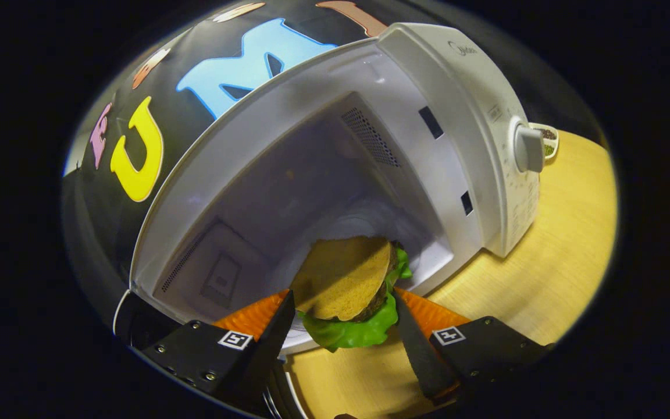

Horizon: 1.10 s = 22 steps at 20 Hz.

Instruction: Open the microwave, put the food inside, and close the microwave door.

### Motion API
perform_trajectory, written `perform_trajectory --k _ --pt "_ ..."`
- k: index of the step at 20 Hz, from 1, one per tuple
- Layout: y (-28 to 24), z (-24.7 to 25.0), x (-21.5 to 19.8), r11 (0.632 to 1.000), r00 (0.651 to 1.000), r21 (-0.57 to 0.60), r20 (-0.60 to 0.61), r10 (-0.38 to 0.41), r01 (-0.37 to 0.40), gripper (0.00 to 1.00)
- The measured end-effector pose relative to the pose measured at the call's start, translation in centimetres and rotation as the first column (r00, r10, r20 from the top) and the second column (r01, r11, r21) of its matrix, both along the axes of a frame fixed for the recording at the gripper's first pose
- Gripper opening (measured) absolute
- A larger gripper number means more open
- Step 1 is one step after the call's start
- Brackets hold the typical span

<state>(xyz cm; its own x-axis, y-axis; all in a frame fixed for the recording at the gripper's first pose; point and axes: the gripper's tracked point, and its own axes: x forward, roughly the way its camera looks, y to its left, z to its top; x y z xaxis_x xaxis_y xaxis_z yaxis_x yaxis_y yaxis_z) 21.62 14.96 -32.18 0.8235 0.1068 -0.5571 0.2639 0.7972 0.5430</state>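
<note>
Hovering at the mouth of the open microwave (323,174), the burger (349,285) sits pinched between both fingers of the hand-held gripper (344,317), tilted, its matte tan bun facing up and glossy green lettuce hanging below. So the door is already open; the food is not yet set down inside, I judge, and closing remains. The microwave is smooth white plastic with a round knob (528,148), resting on a pale wood-grain desk (550,262).

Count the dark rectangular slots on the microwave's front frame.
2, both on the white microwave frame strip between the open cavity and the knob panel: upper slot near the top, lower slot beyond the burger held between the fingers. Others may be hidden.
</note>
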Motion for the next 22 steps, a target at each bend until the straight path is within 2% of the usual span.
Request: perform_trajectory --k 4,13,19,22 --pt "-0.9 1.9 -1.8 0.998 0.999 -0.062 0.008 0.034 -0.034 0.97" --pt "-0.2 11.9 -9.2 0.973 0.976 -0.189 0.144 0.164 -0.136 0.97" --pt "2.3 18.0 -14.8 0.931 0.927 -0.275 0.222 0.303 -0.238 0.97" --pt "3.8 21.7 -17.3 0.914 0.892 -0.312 0.286 0.351 -0.259 0.97"
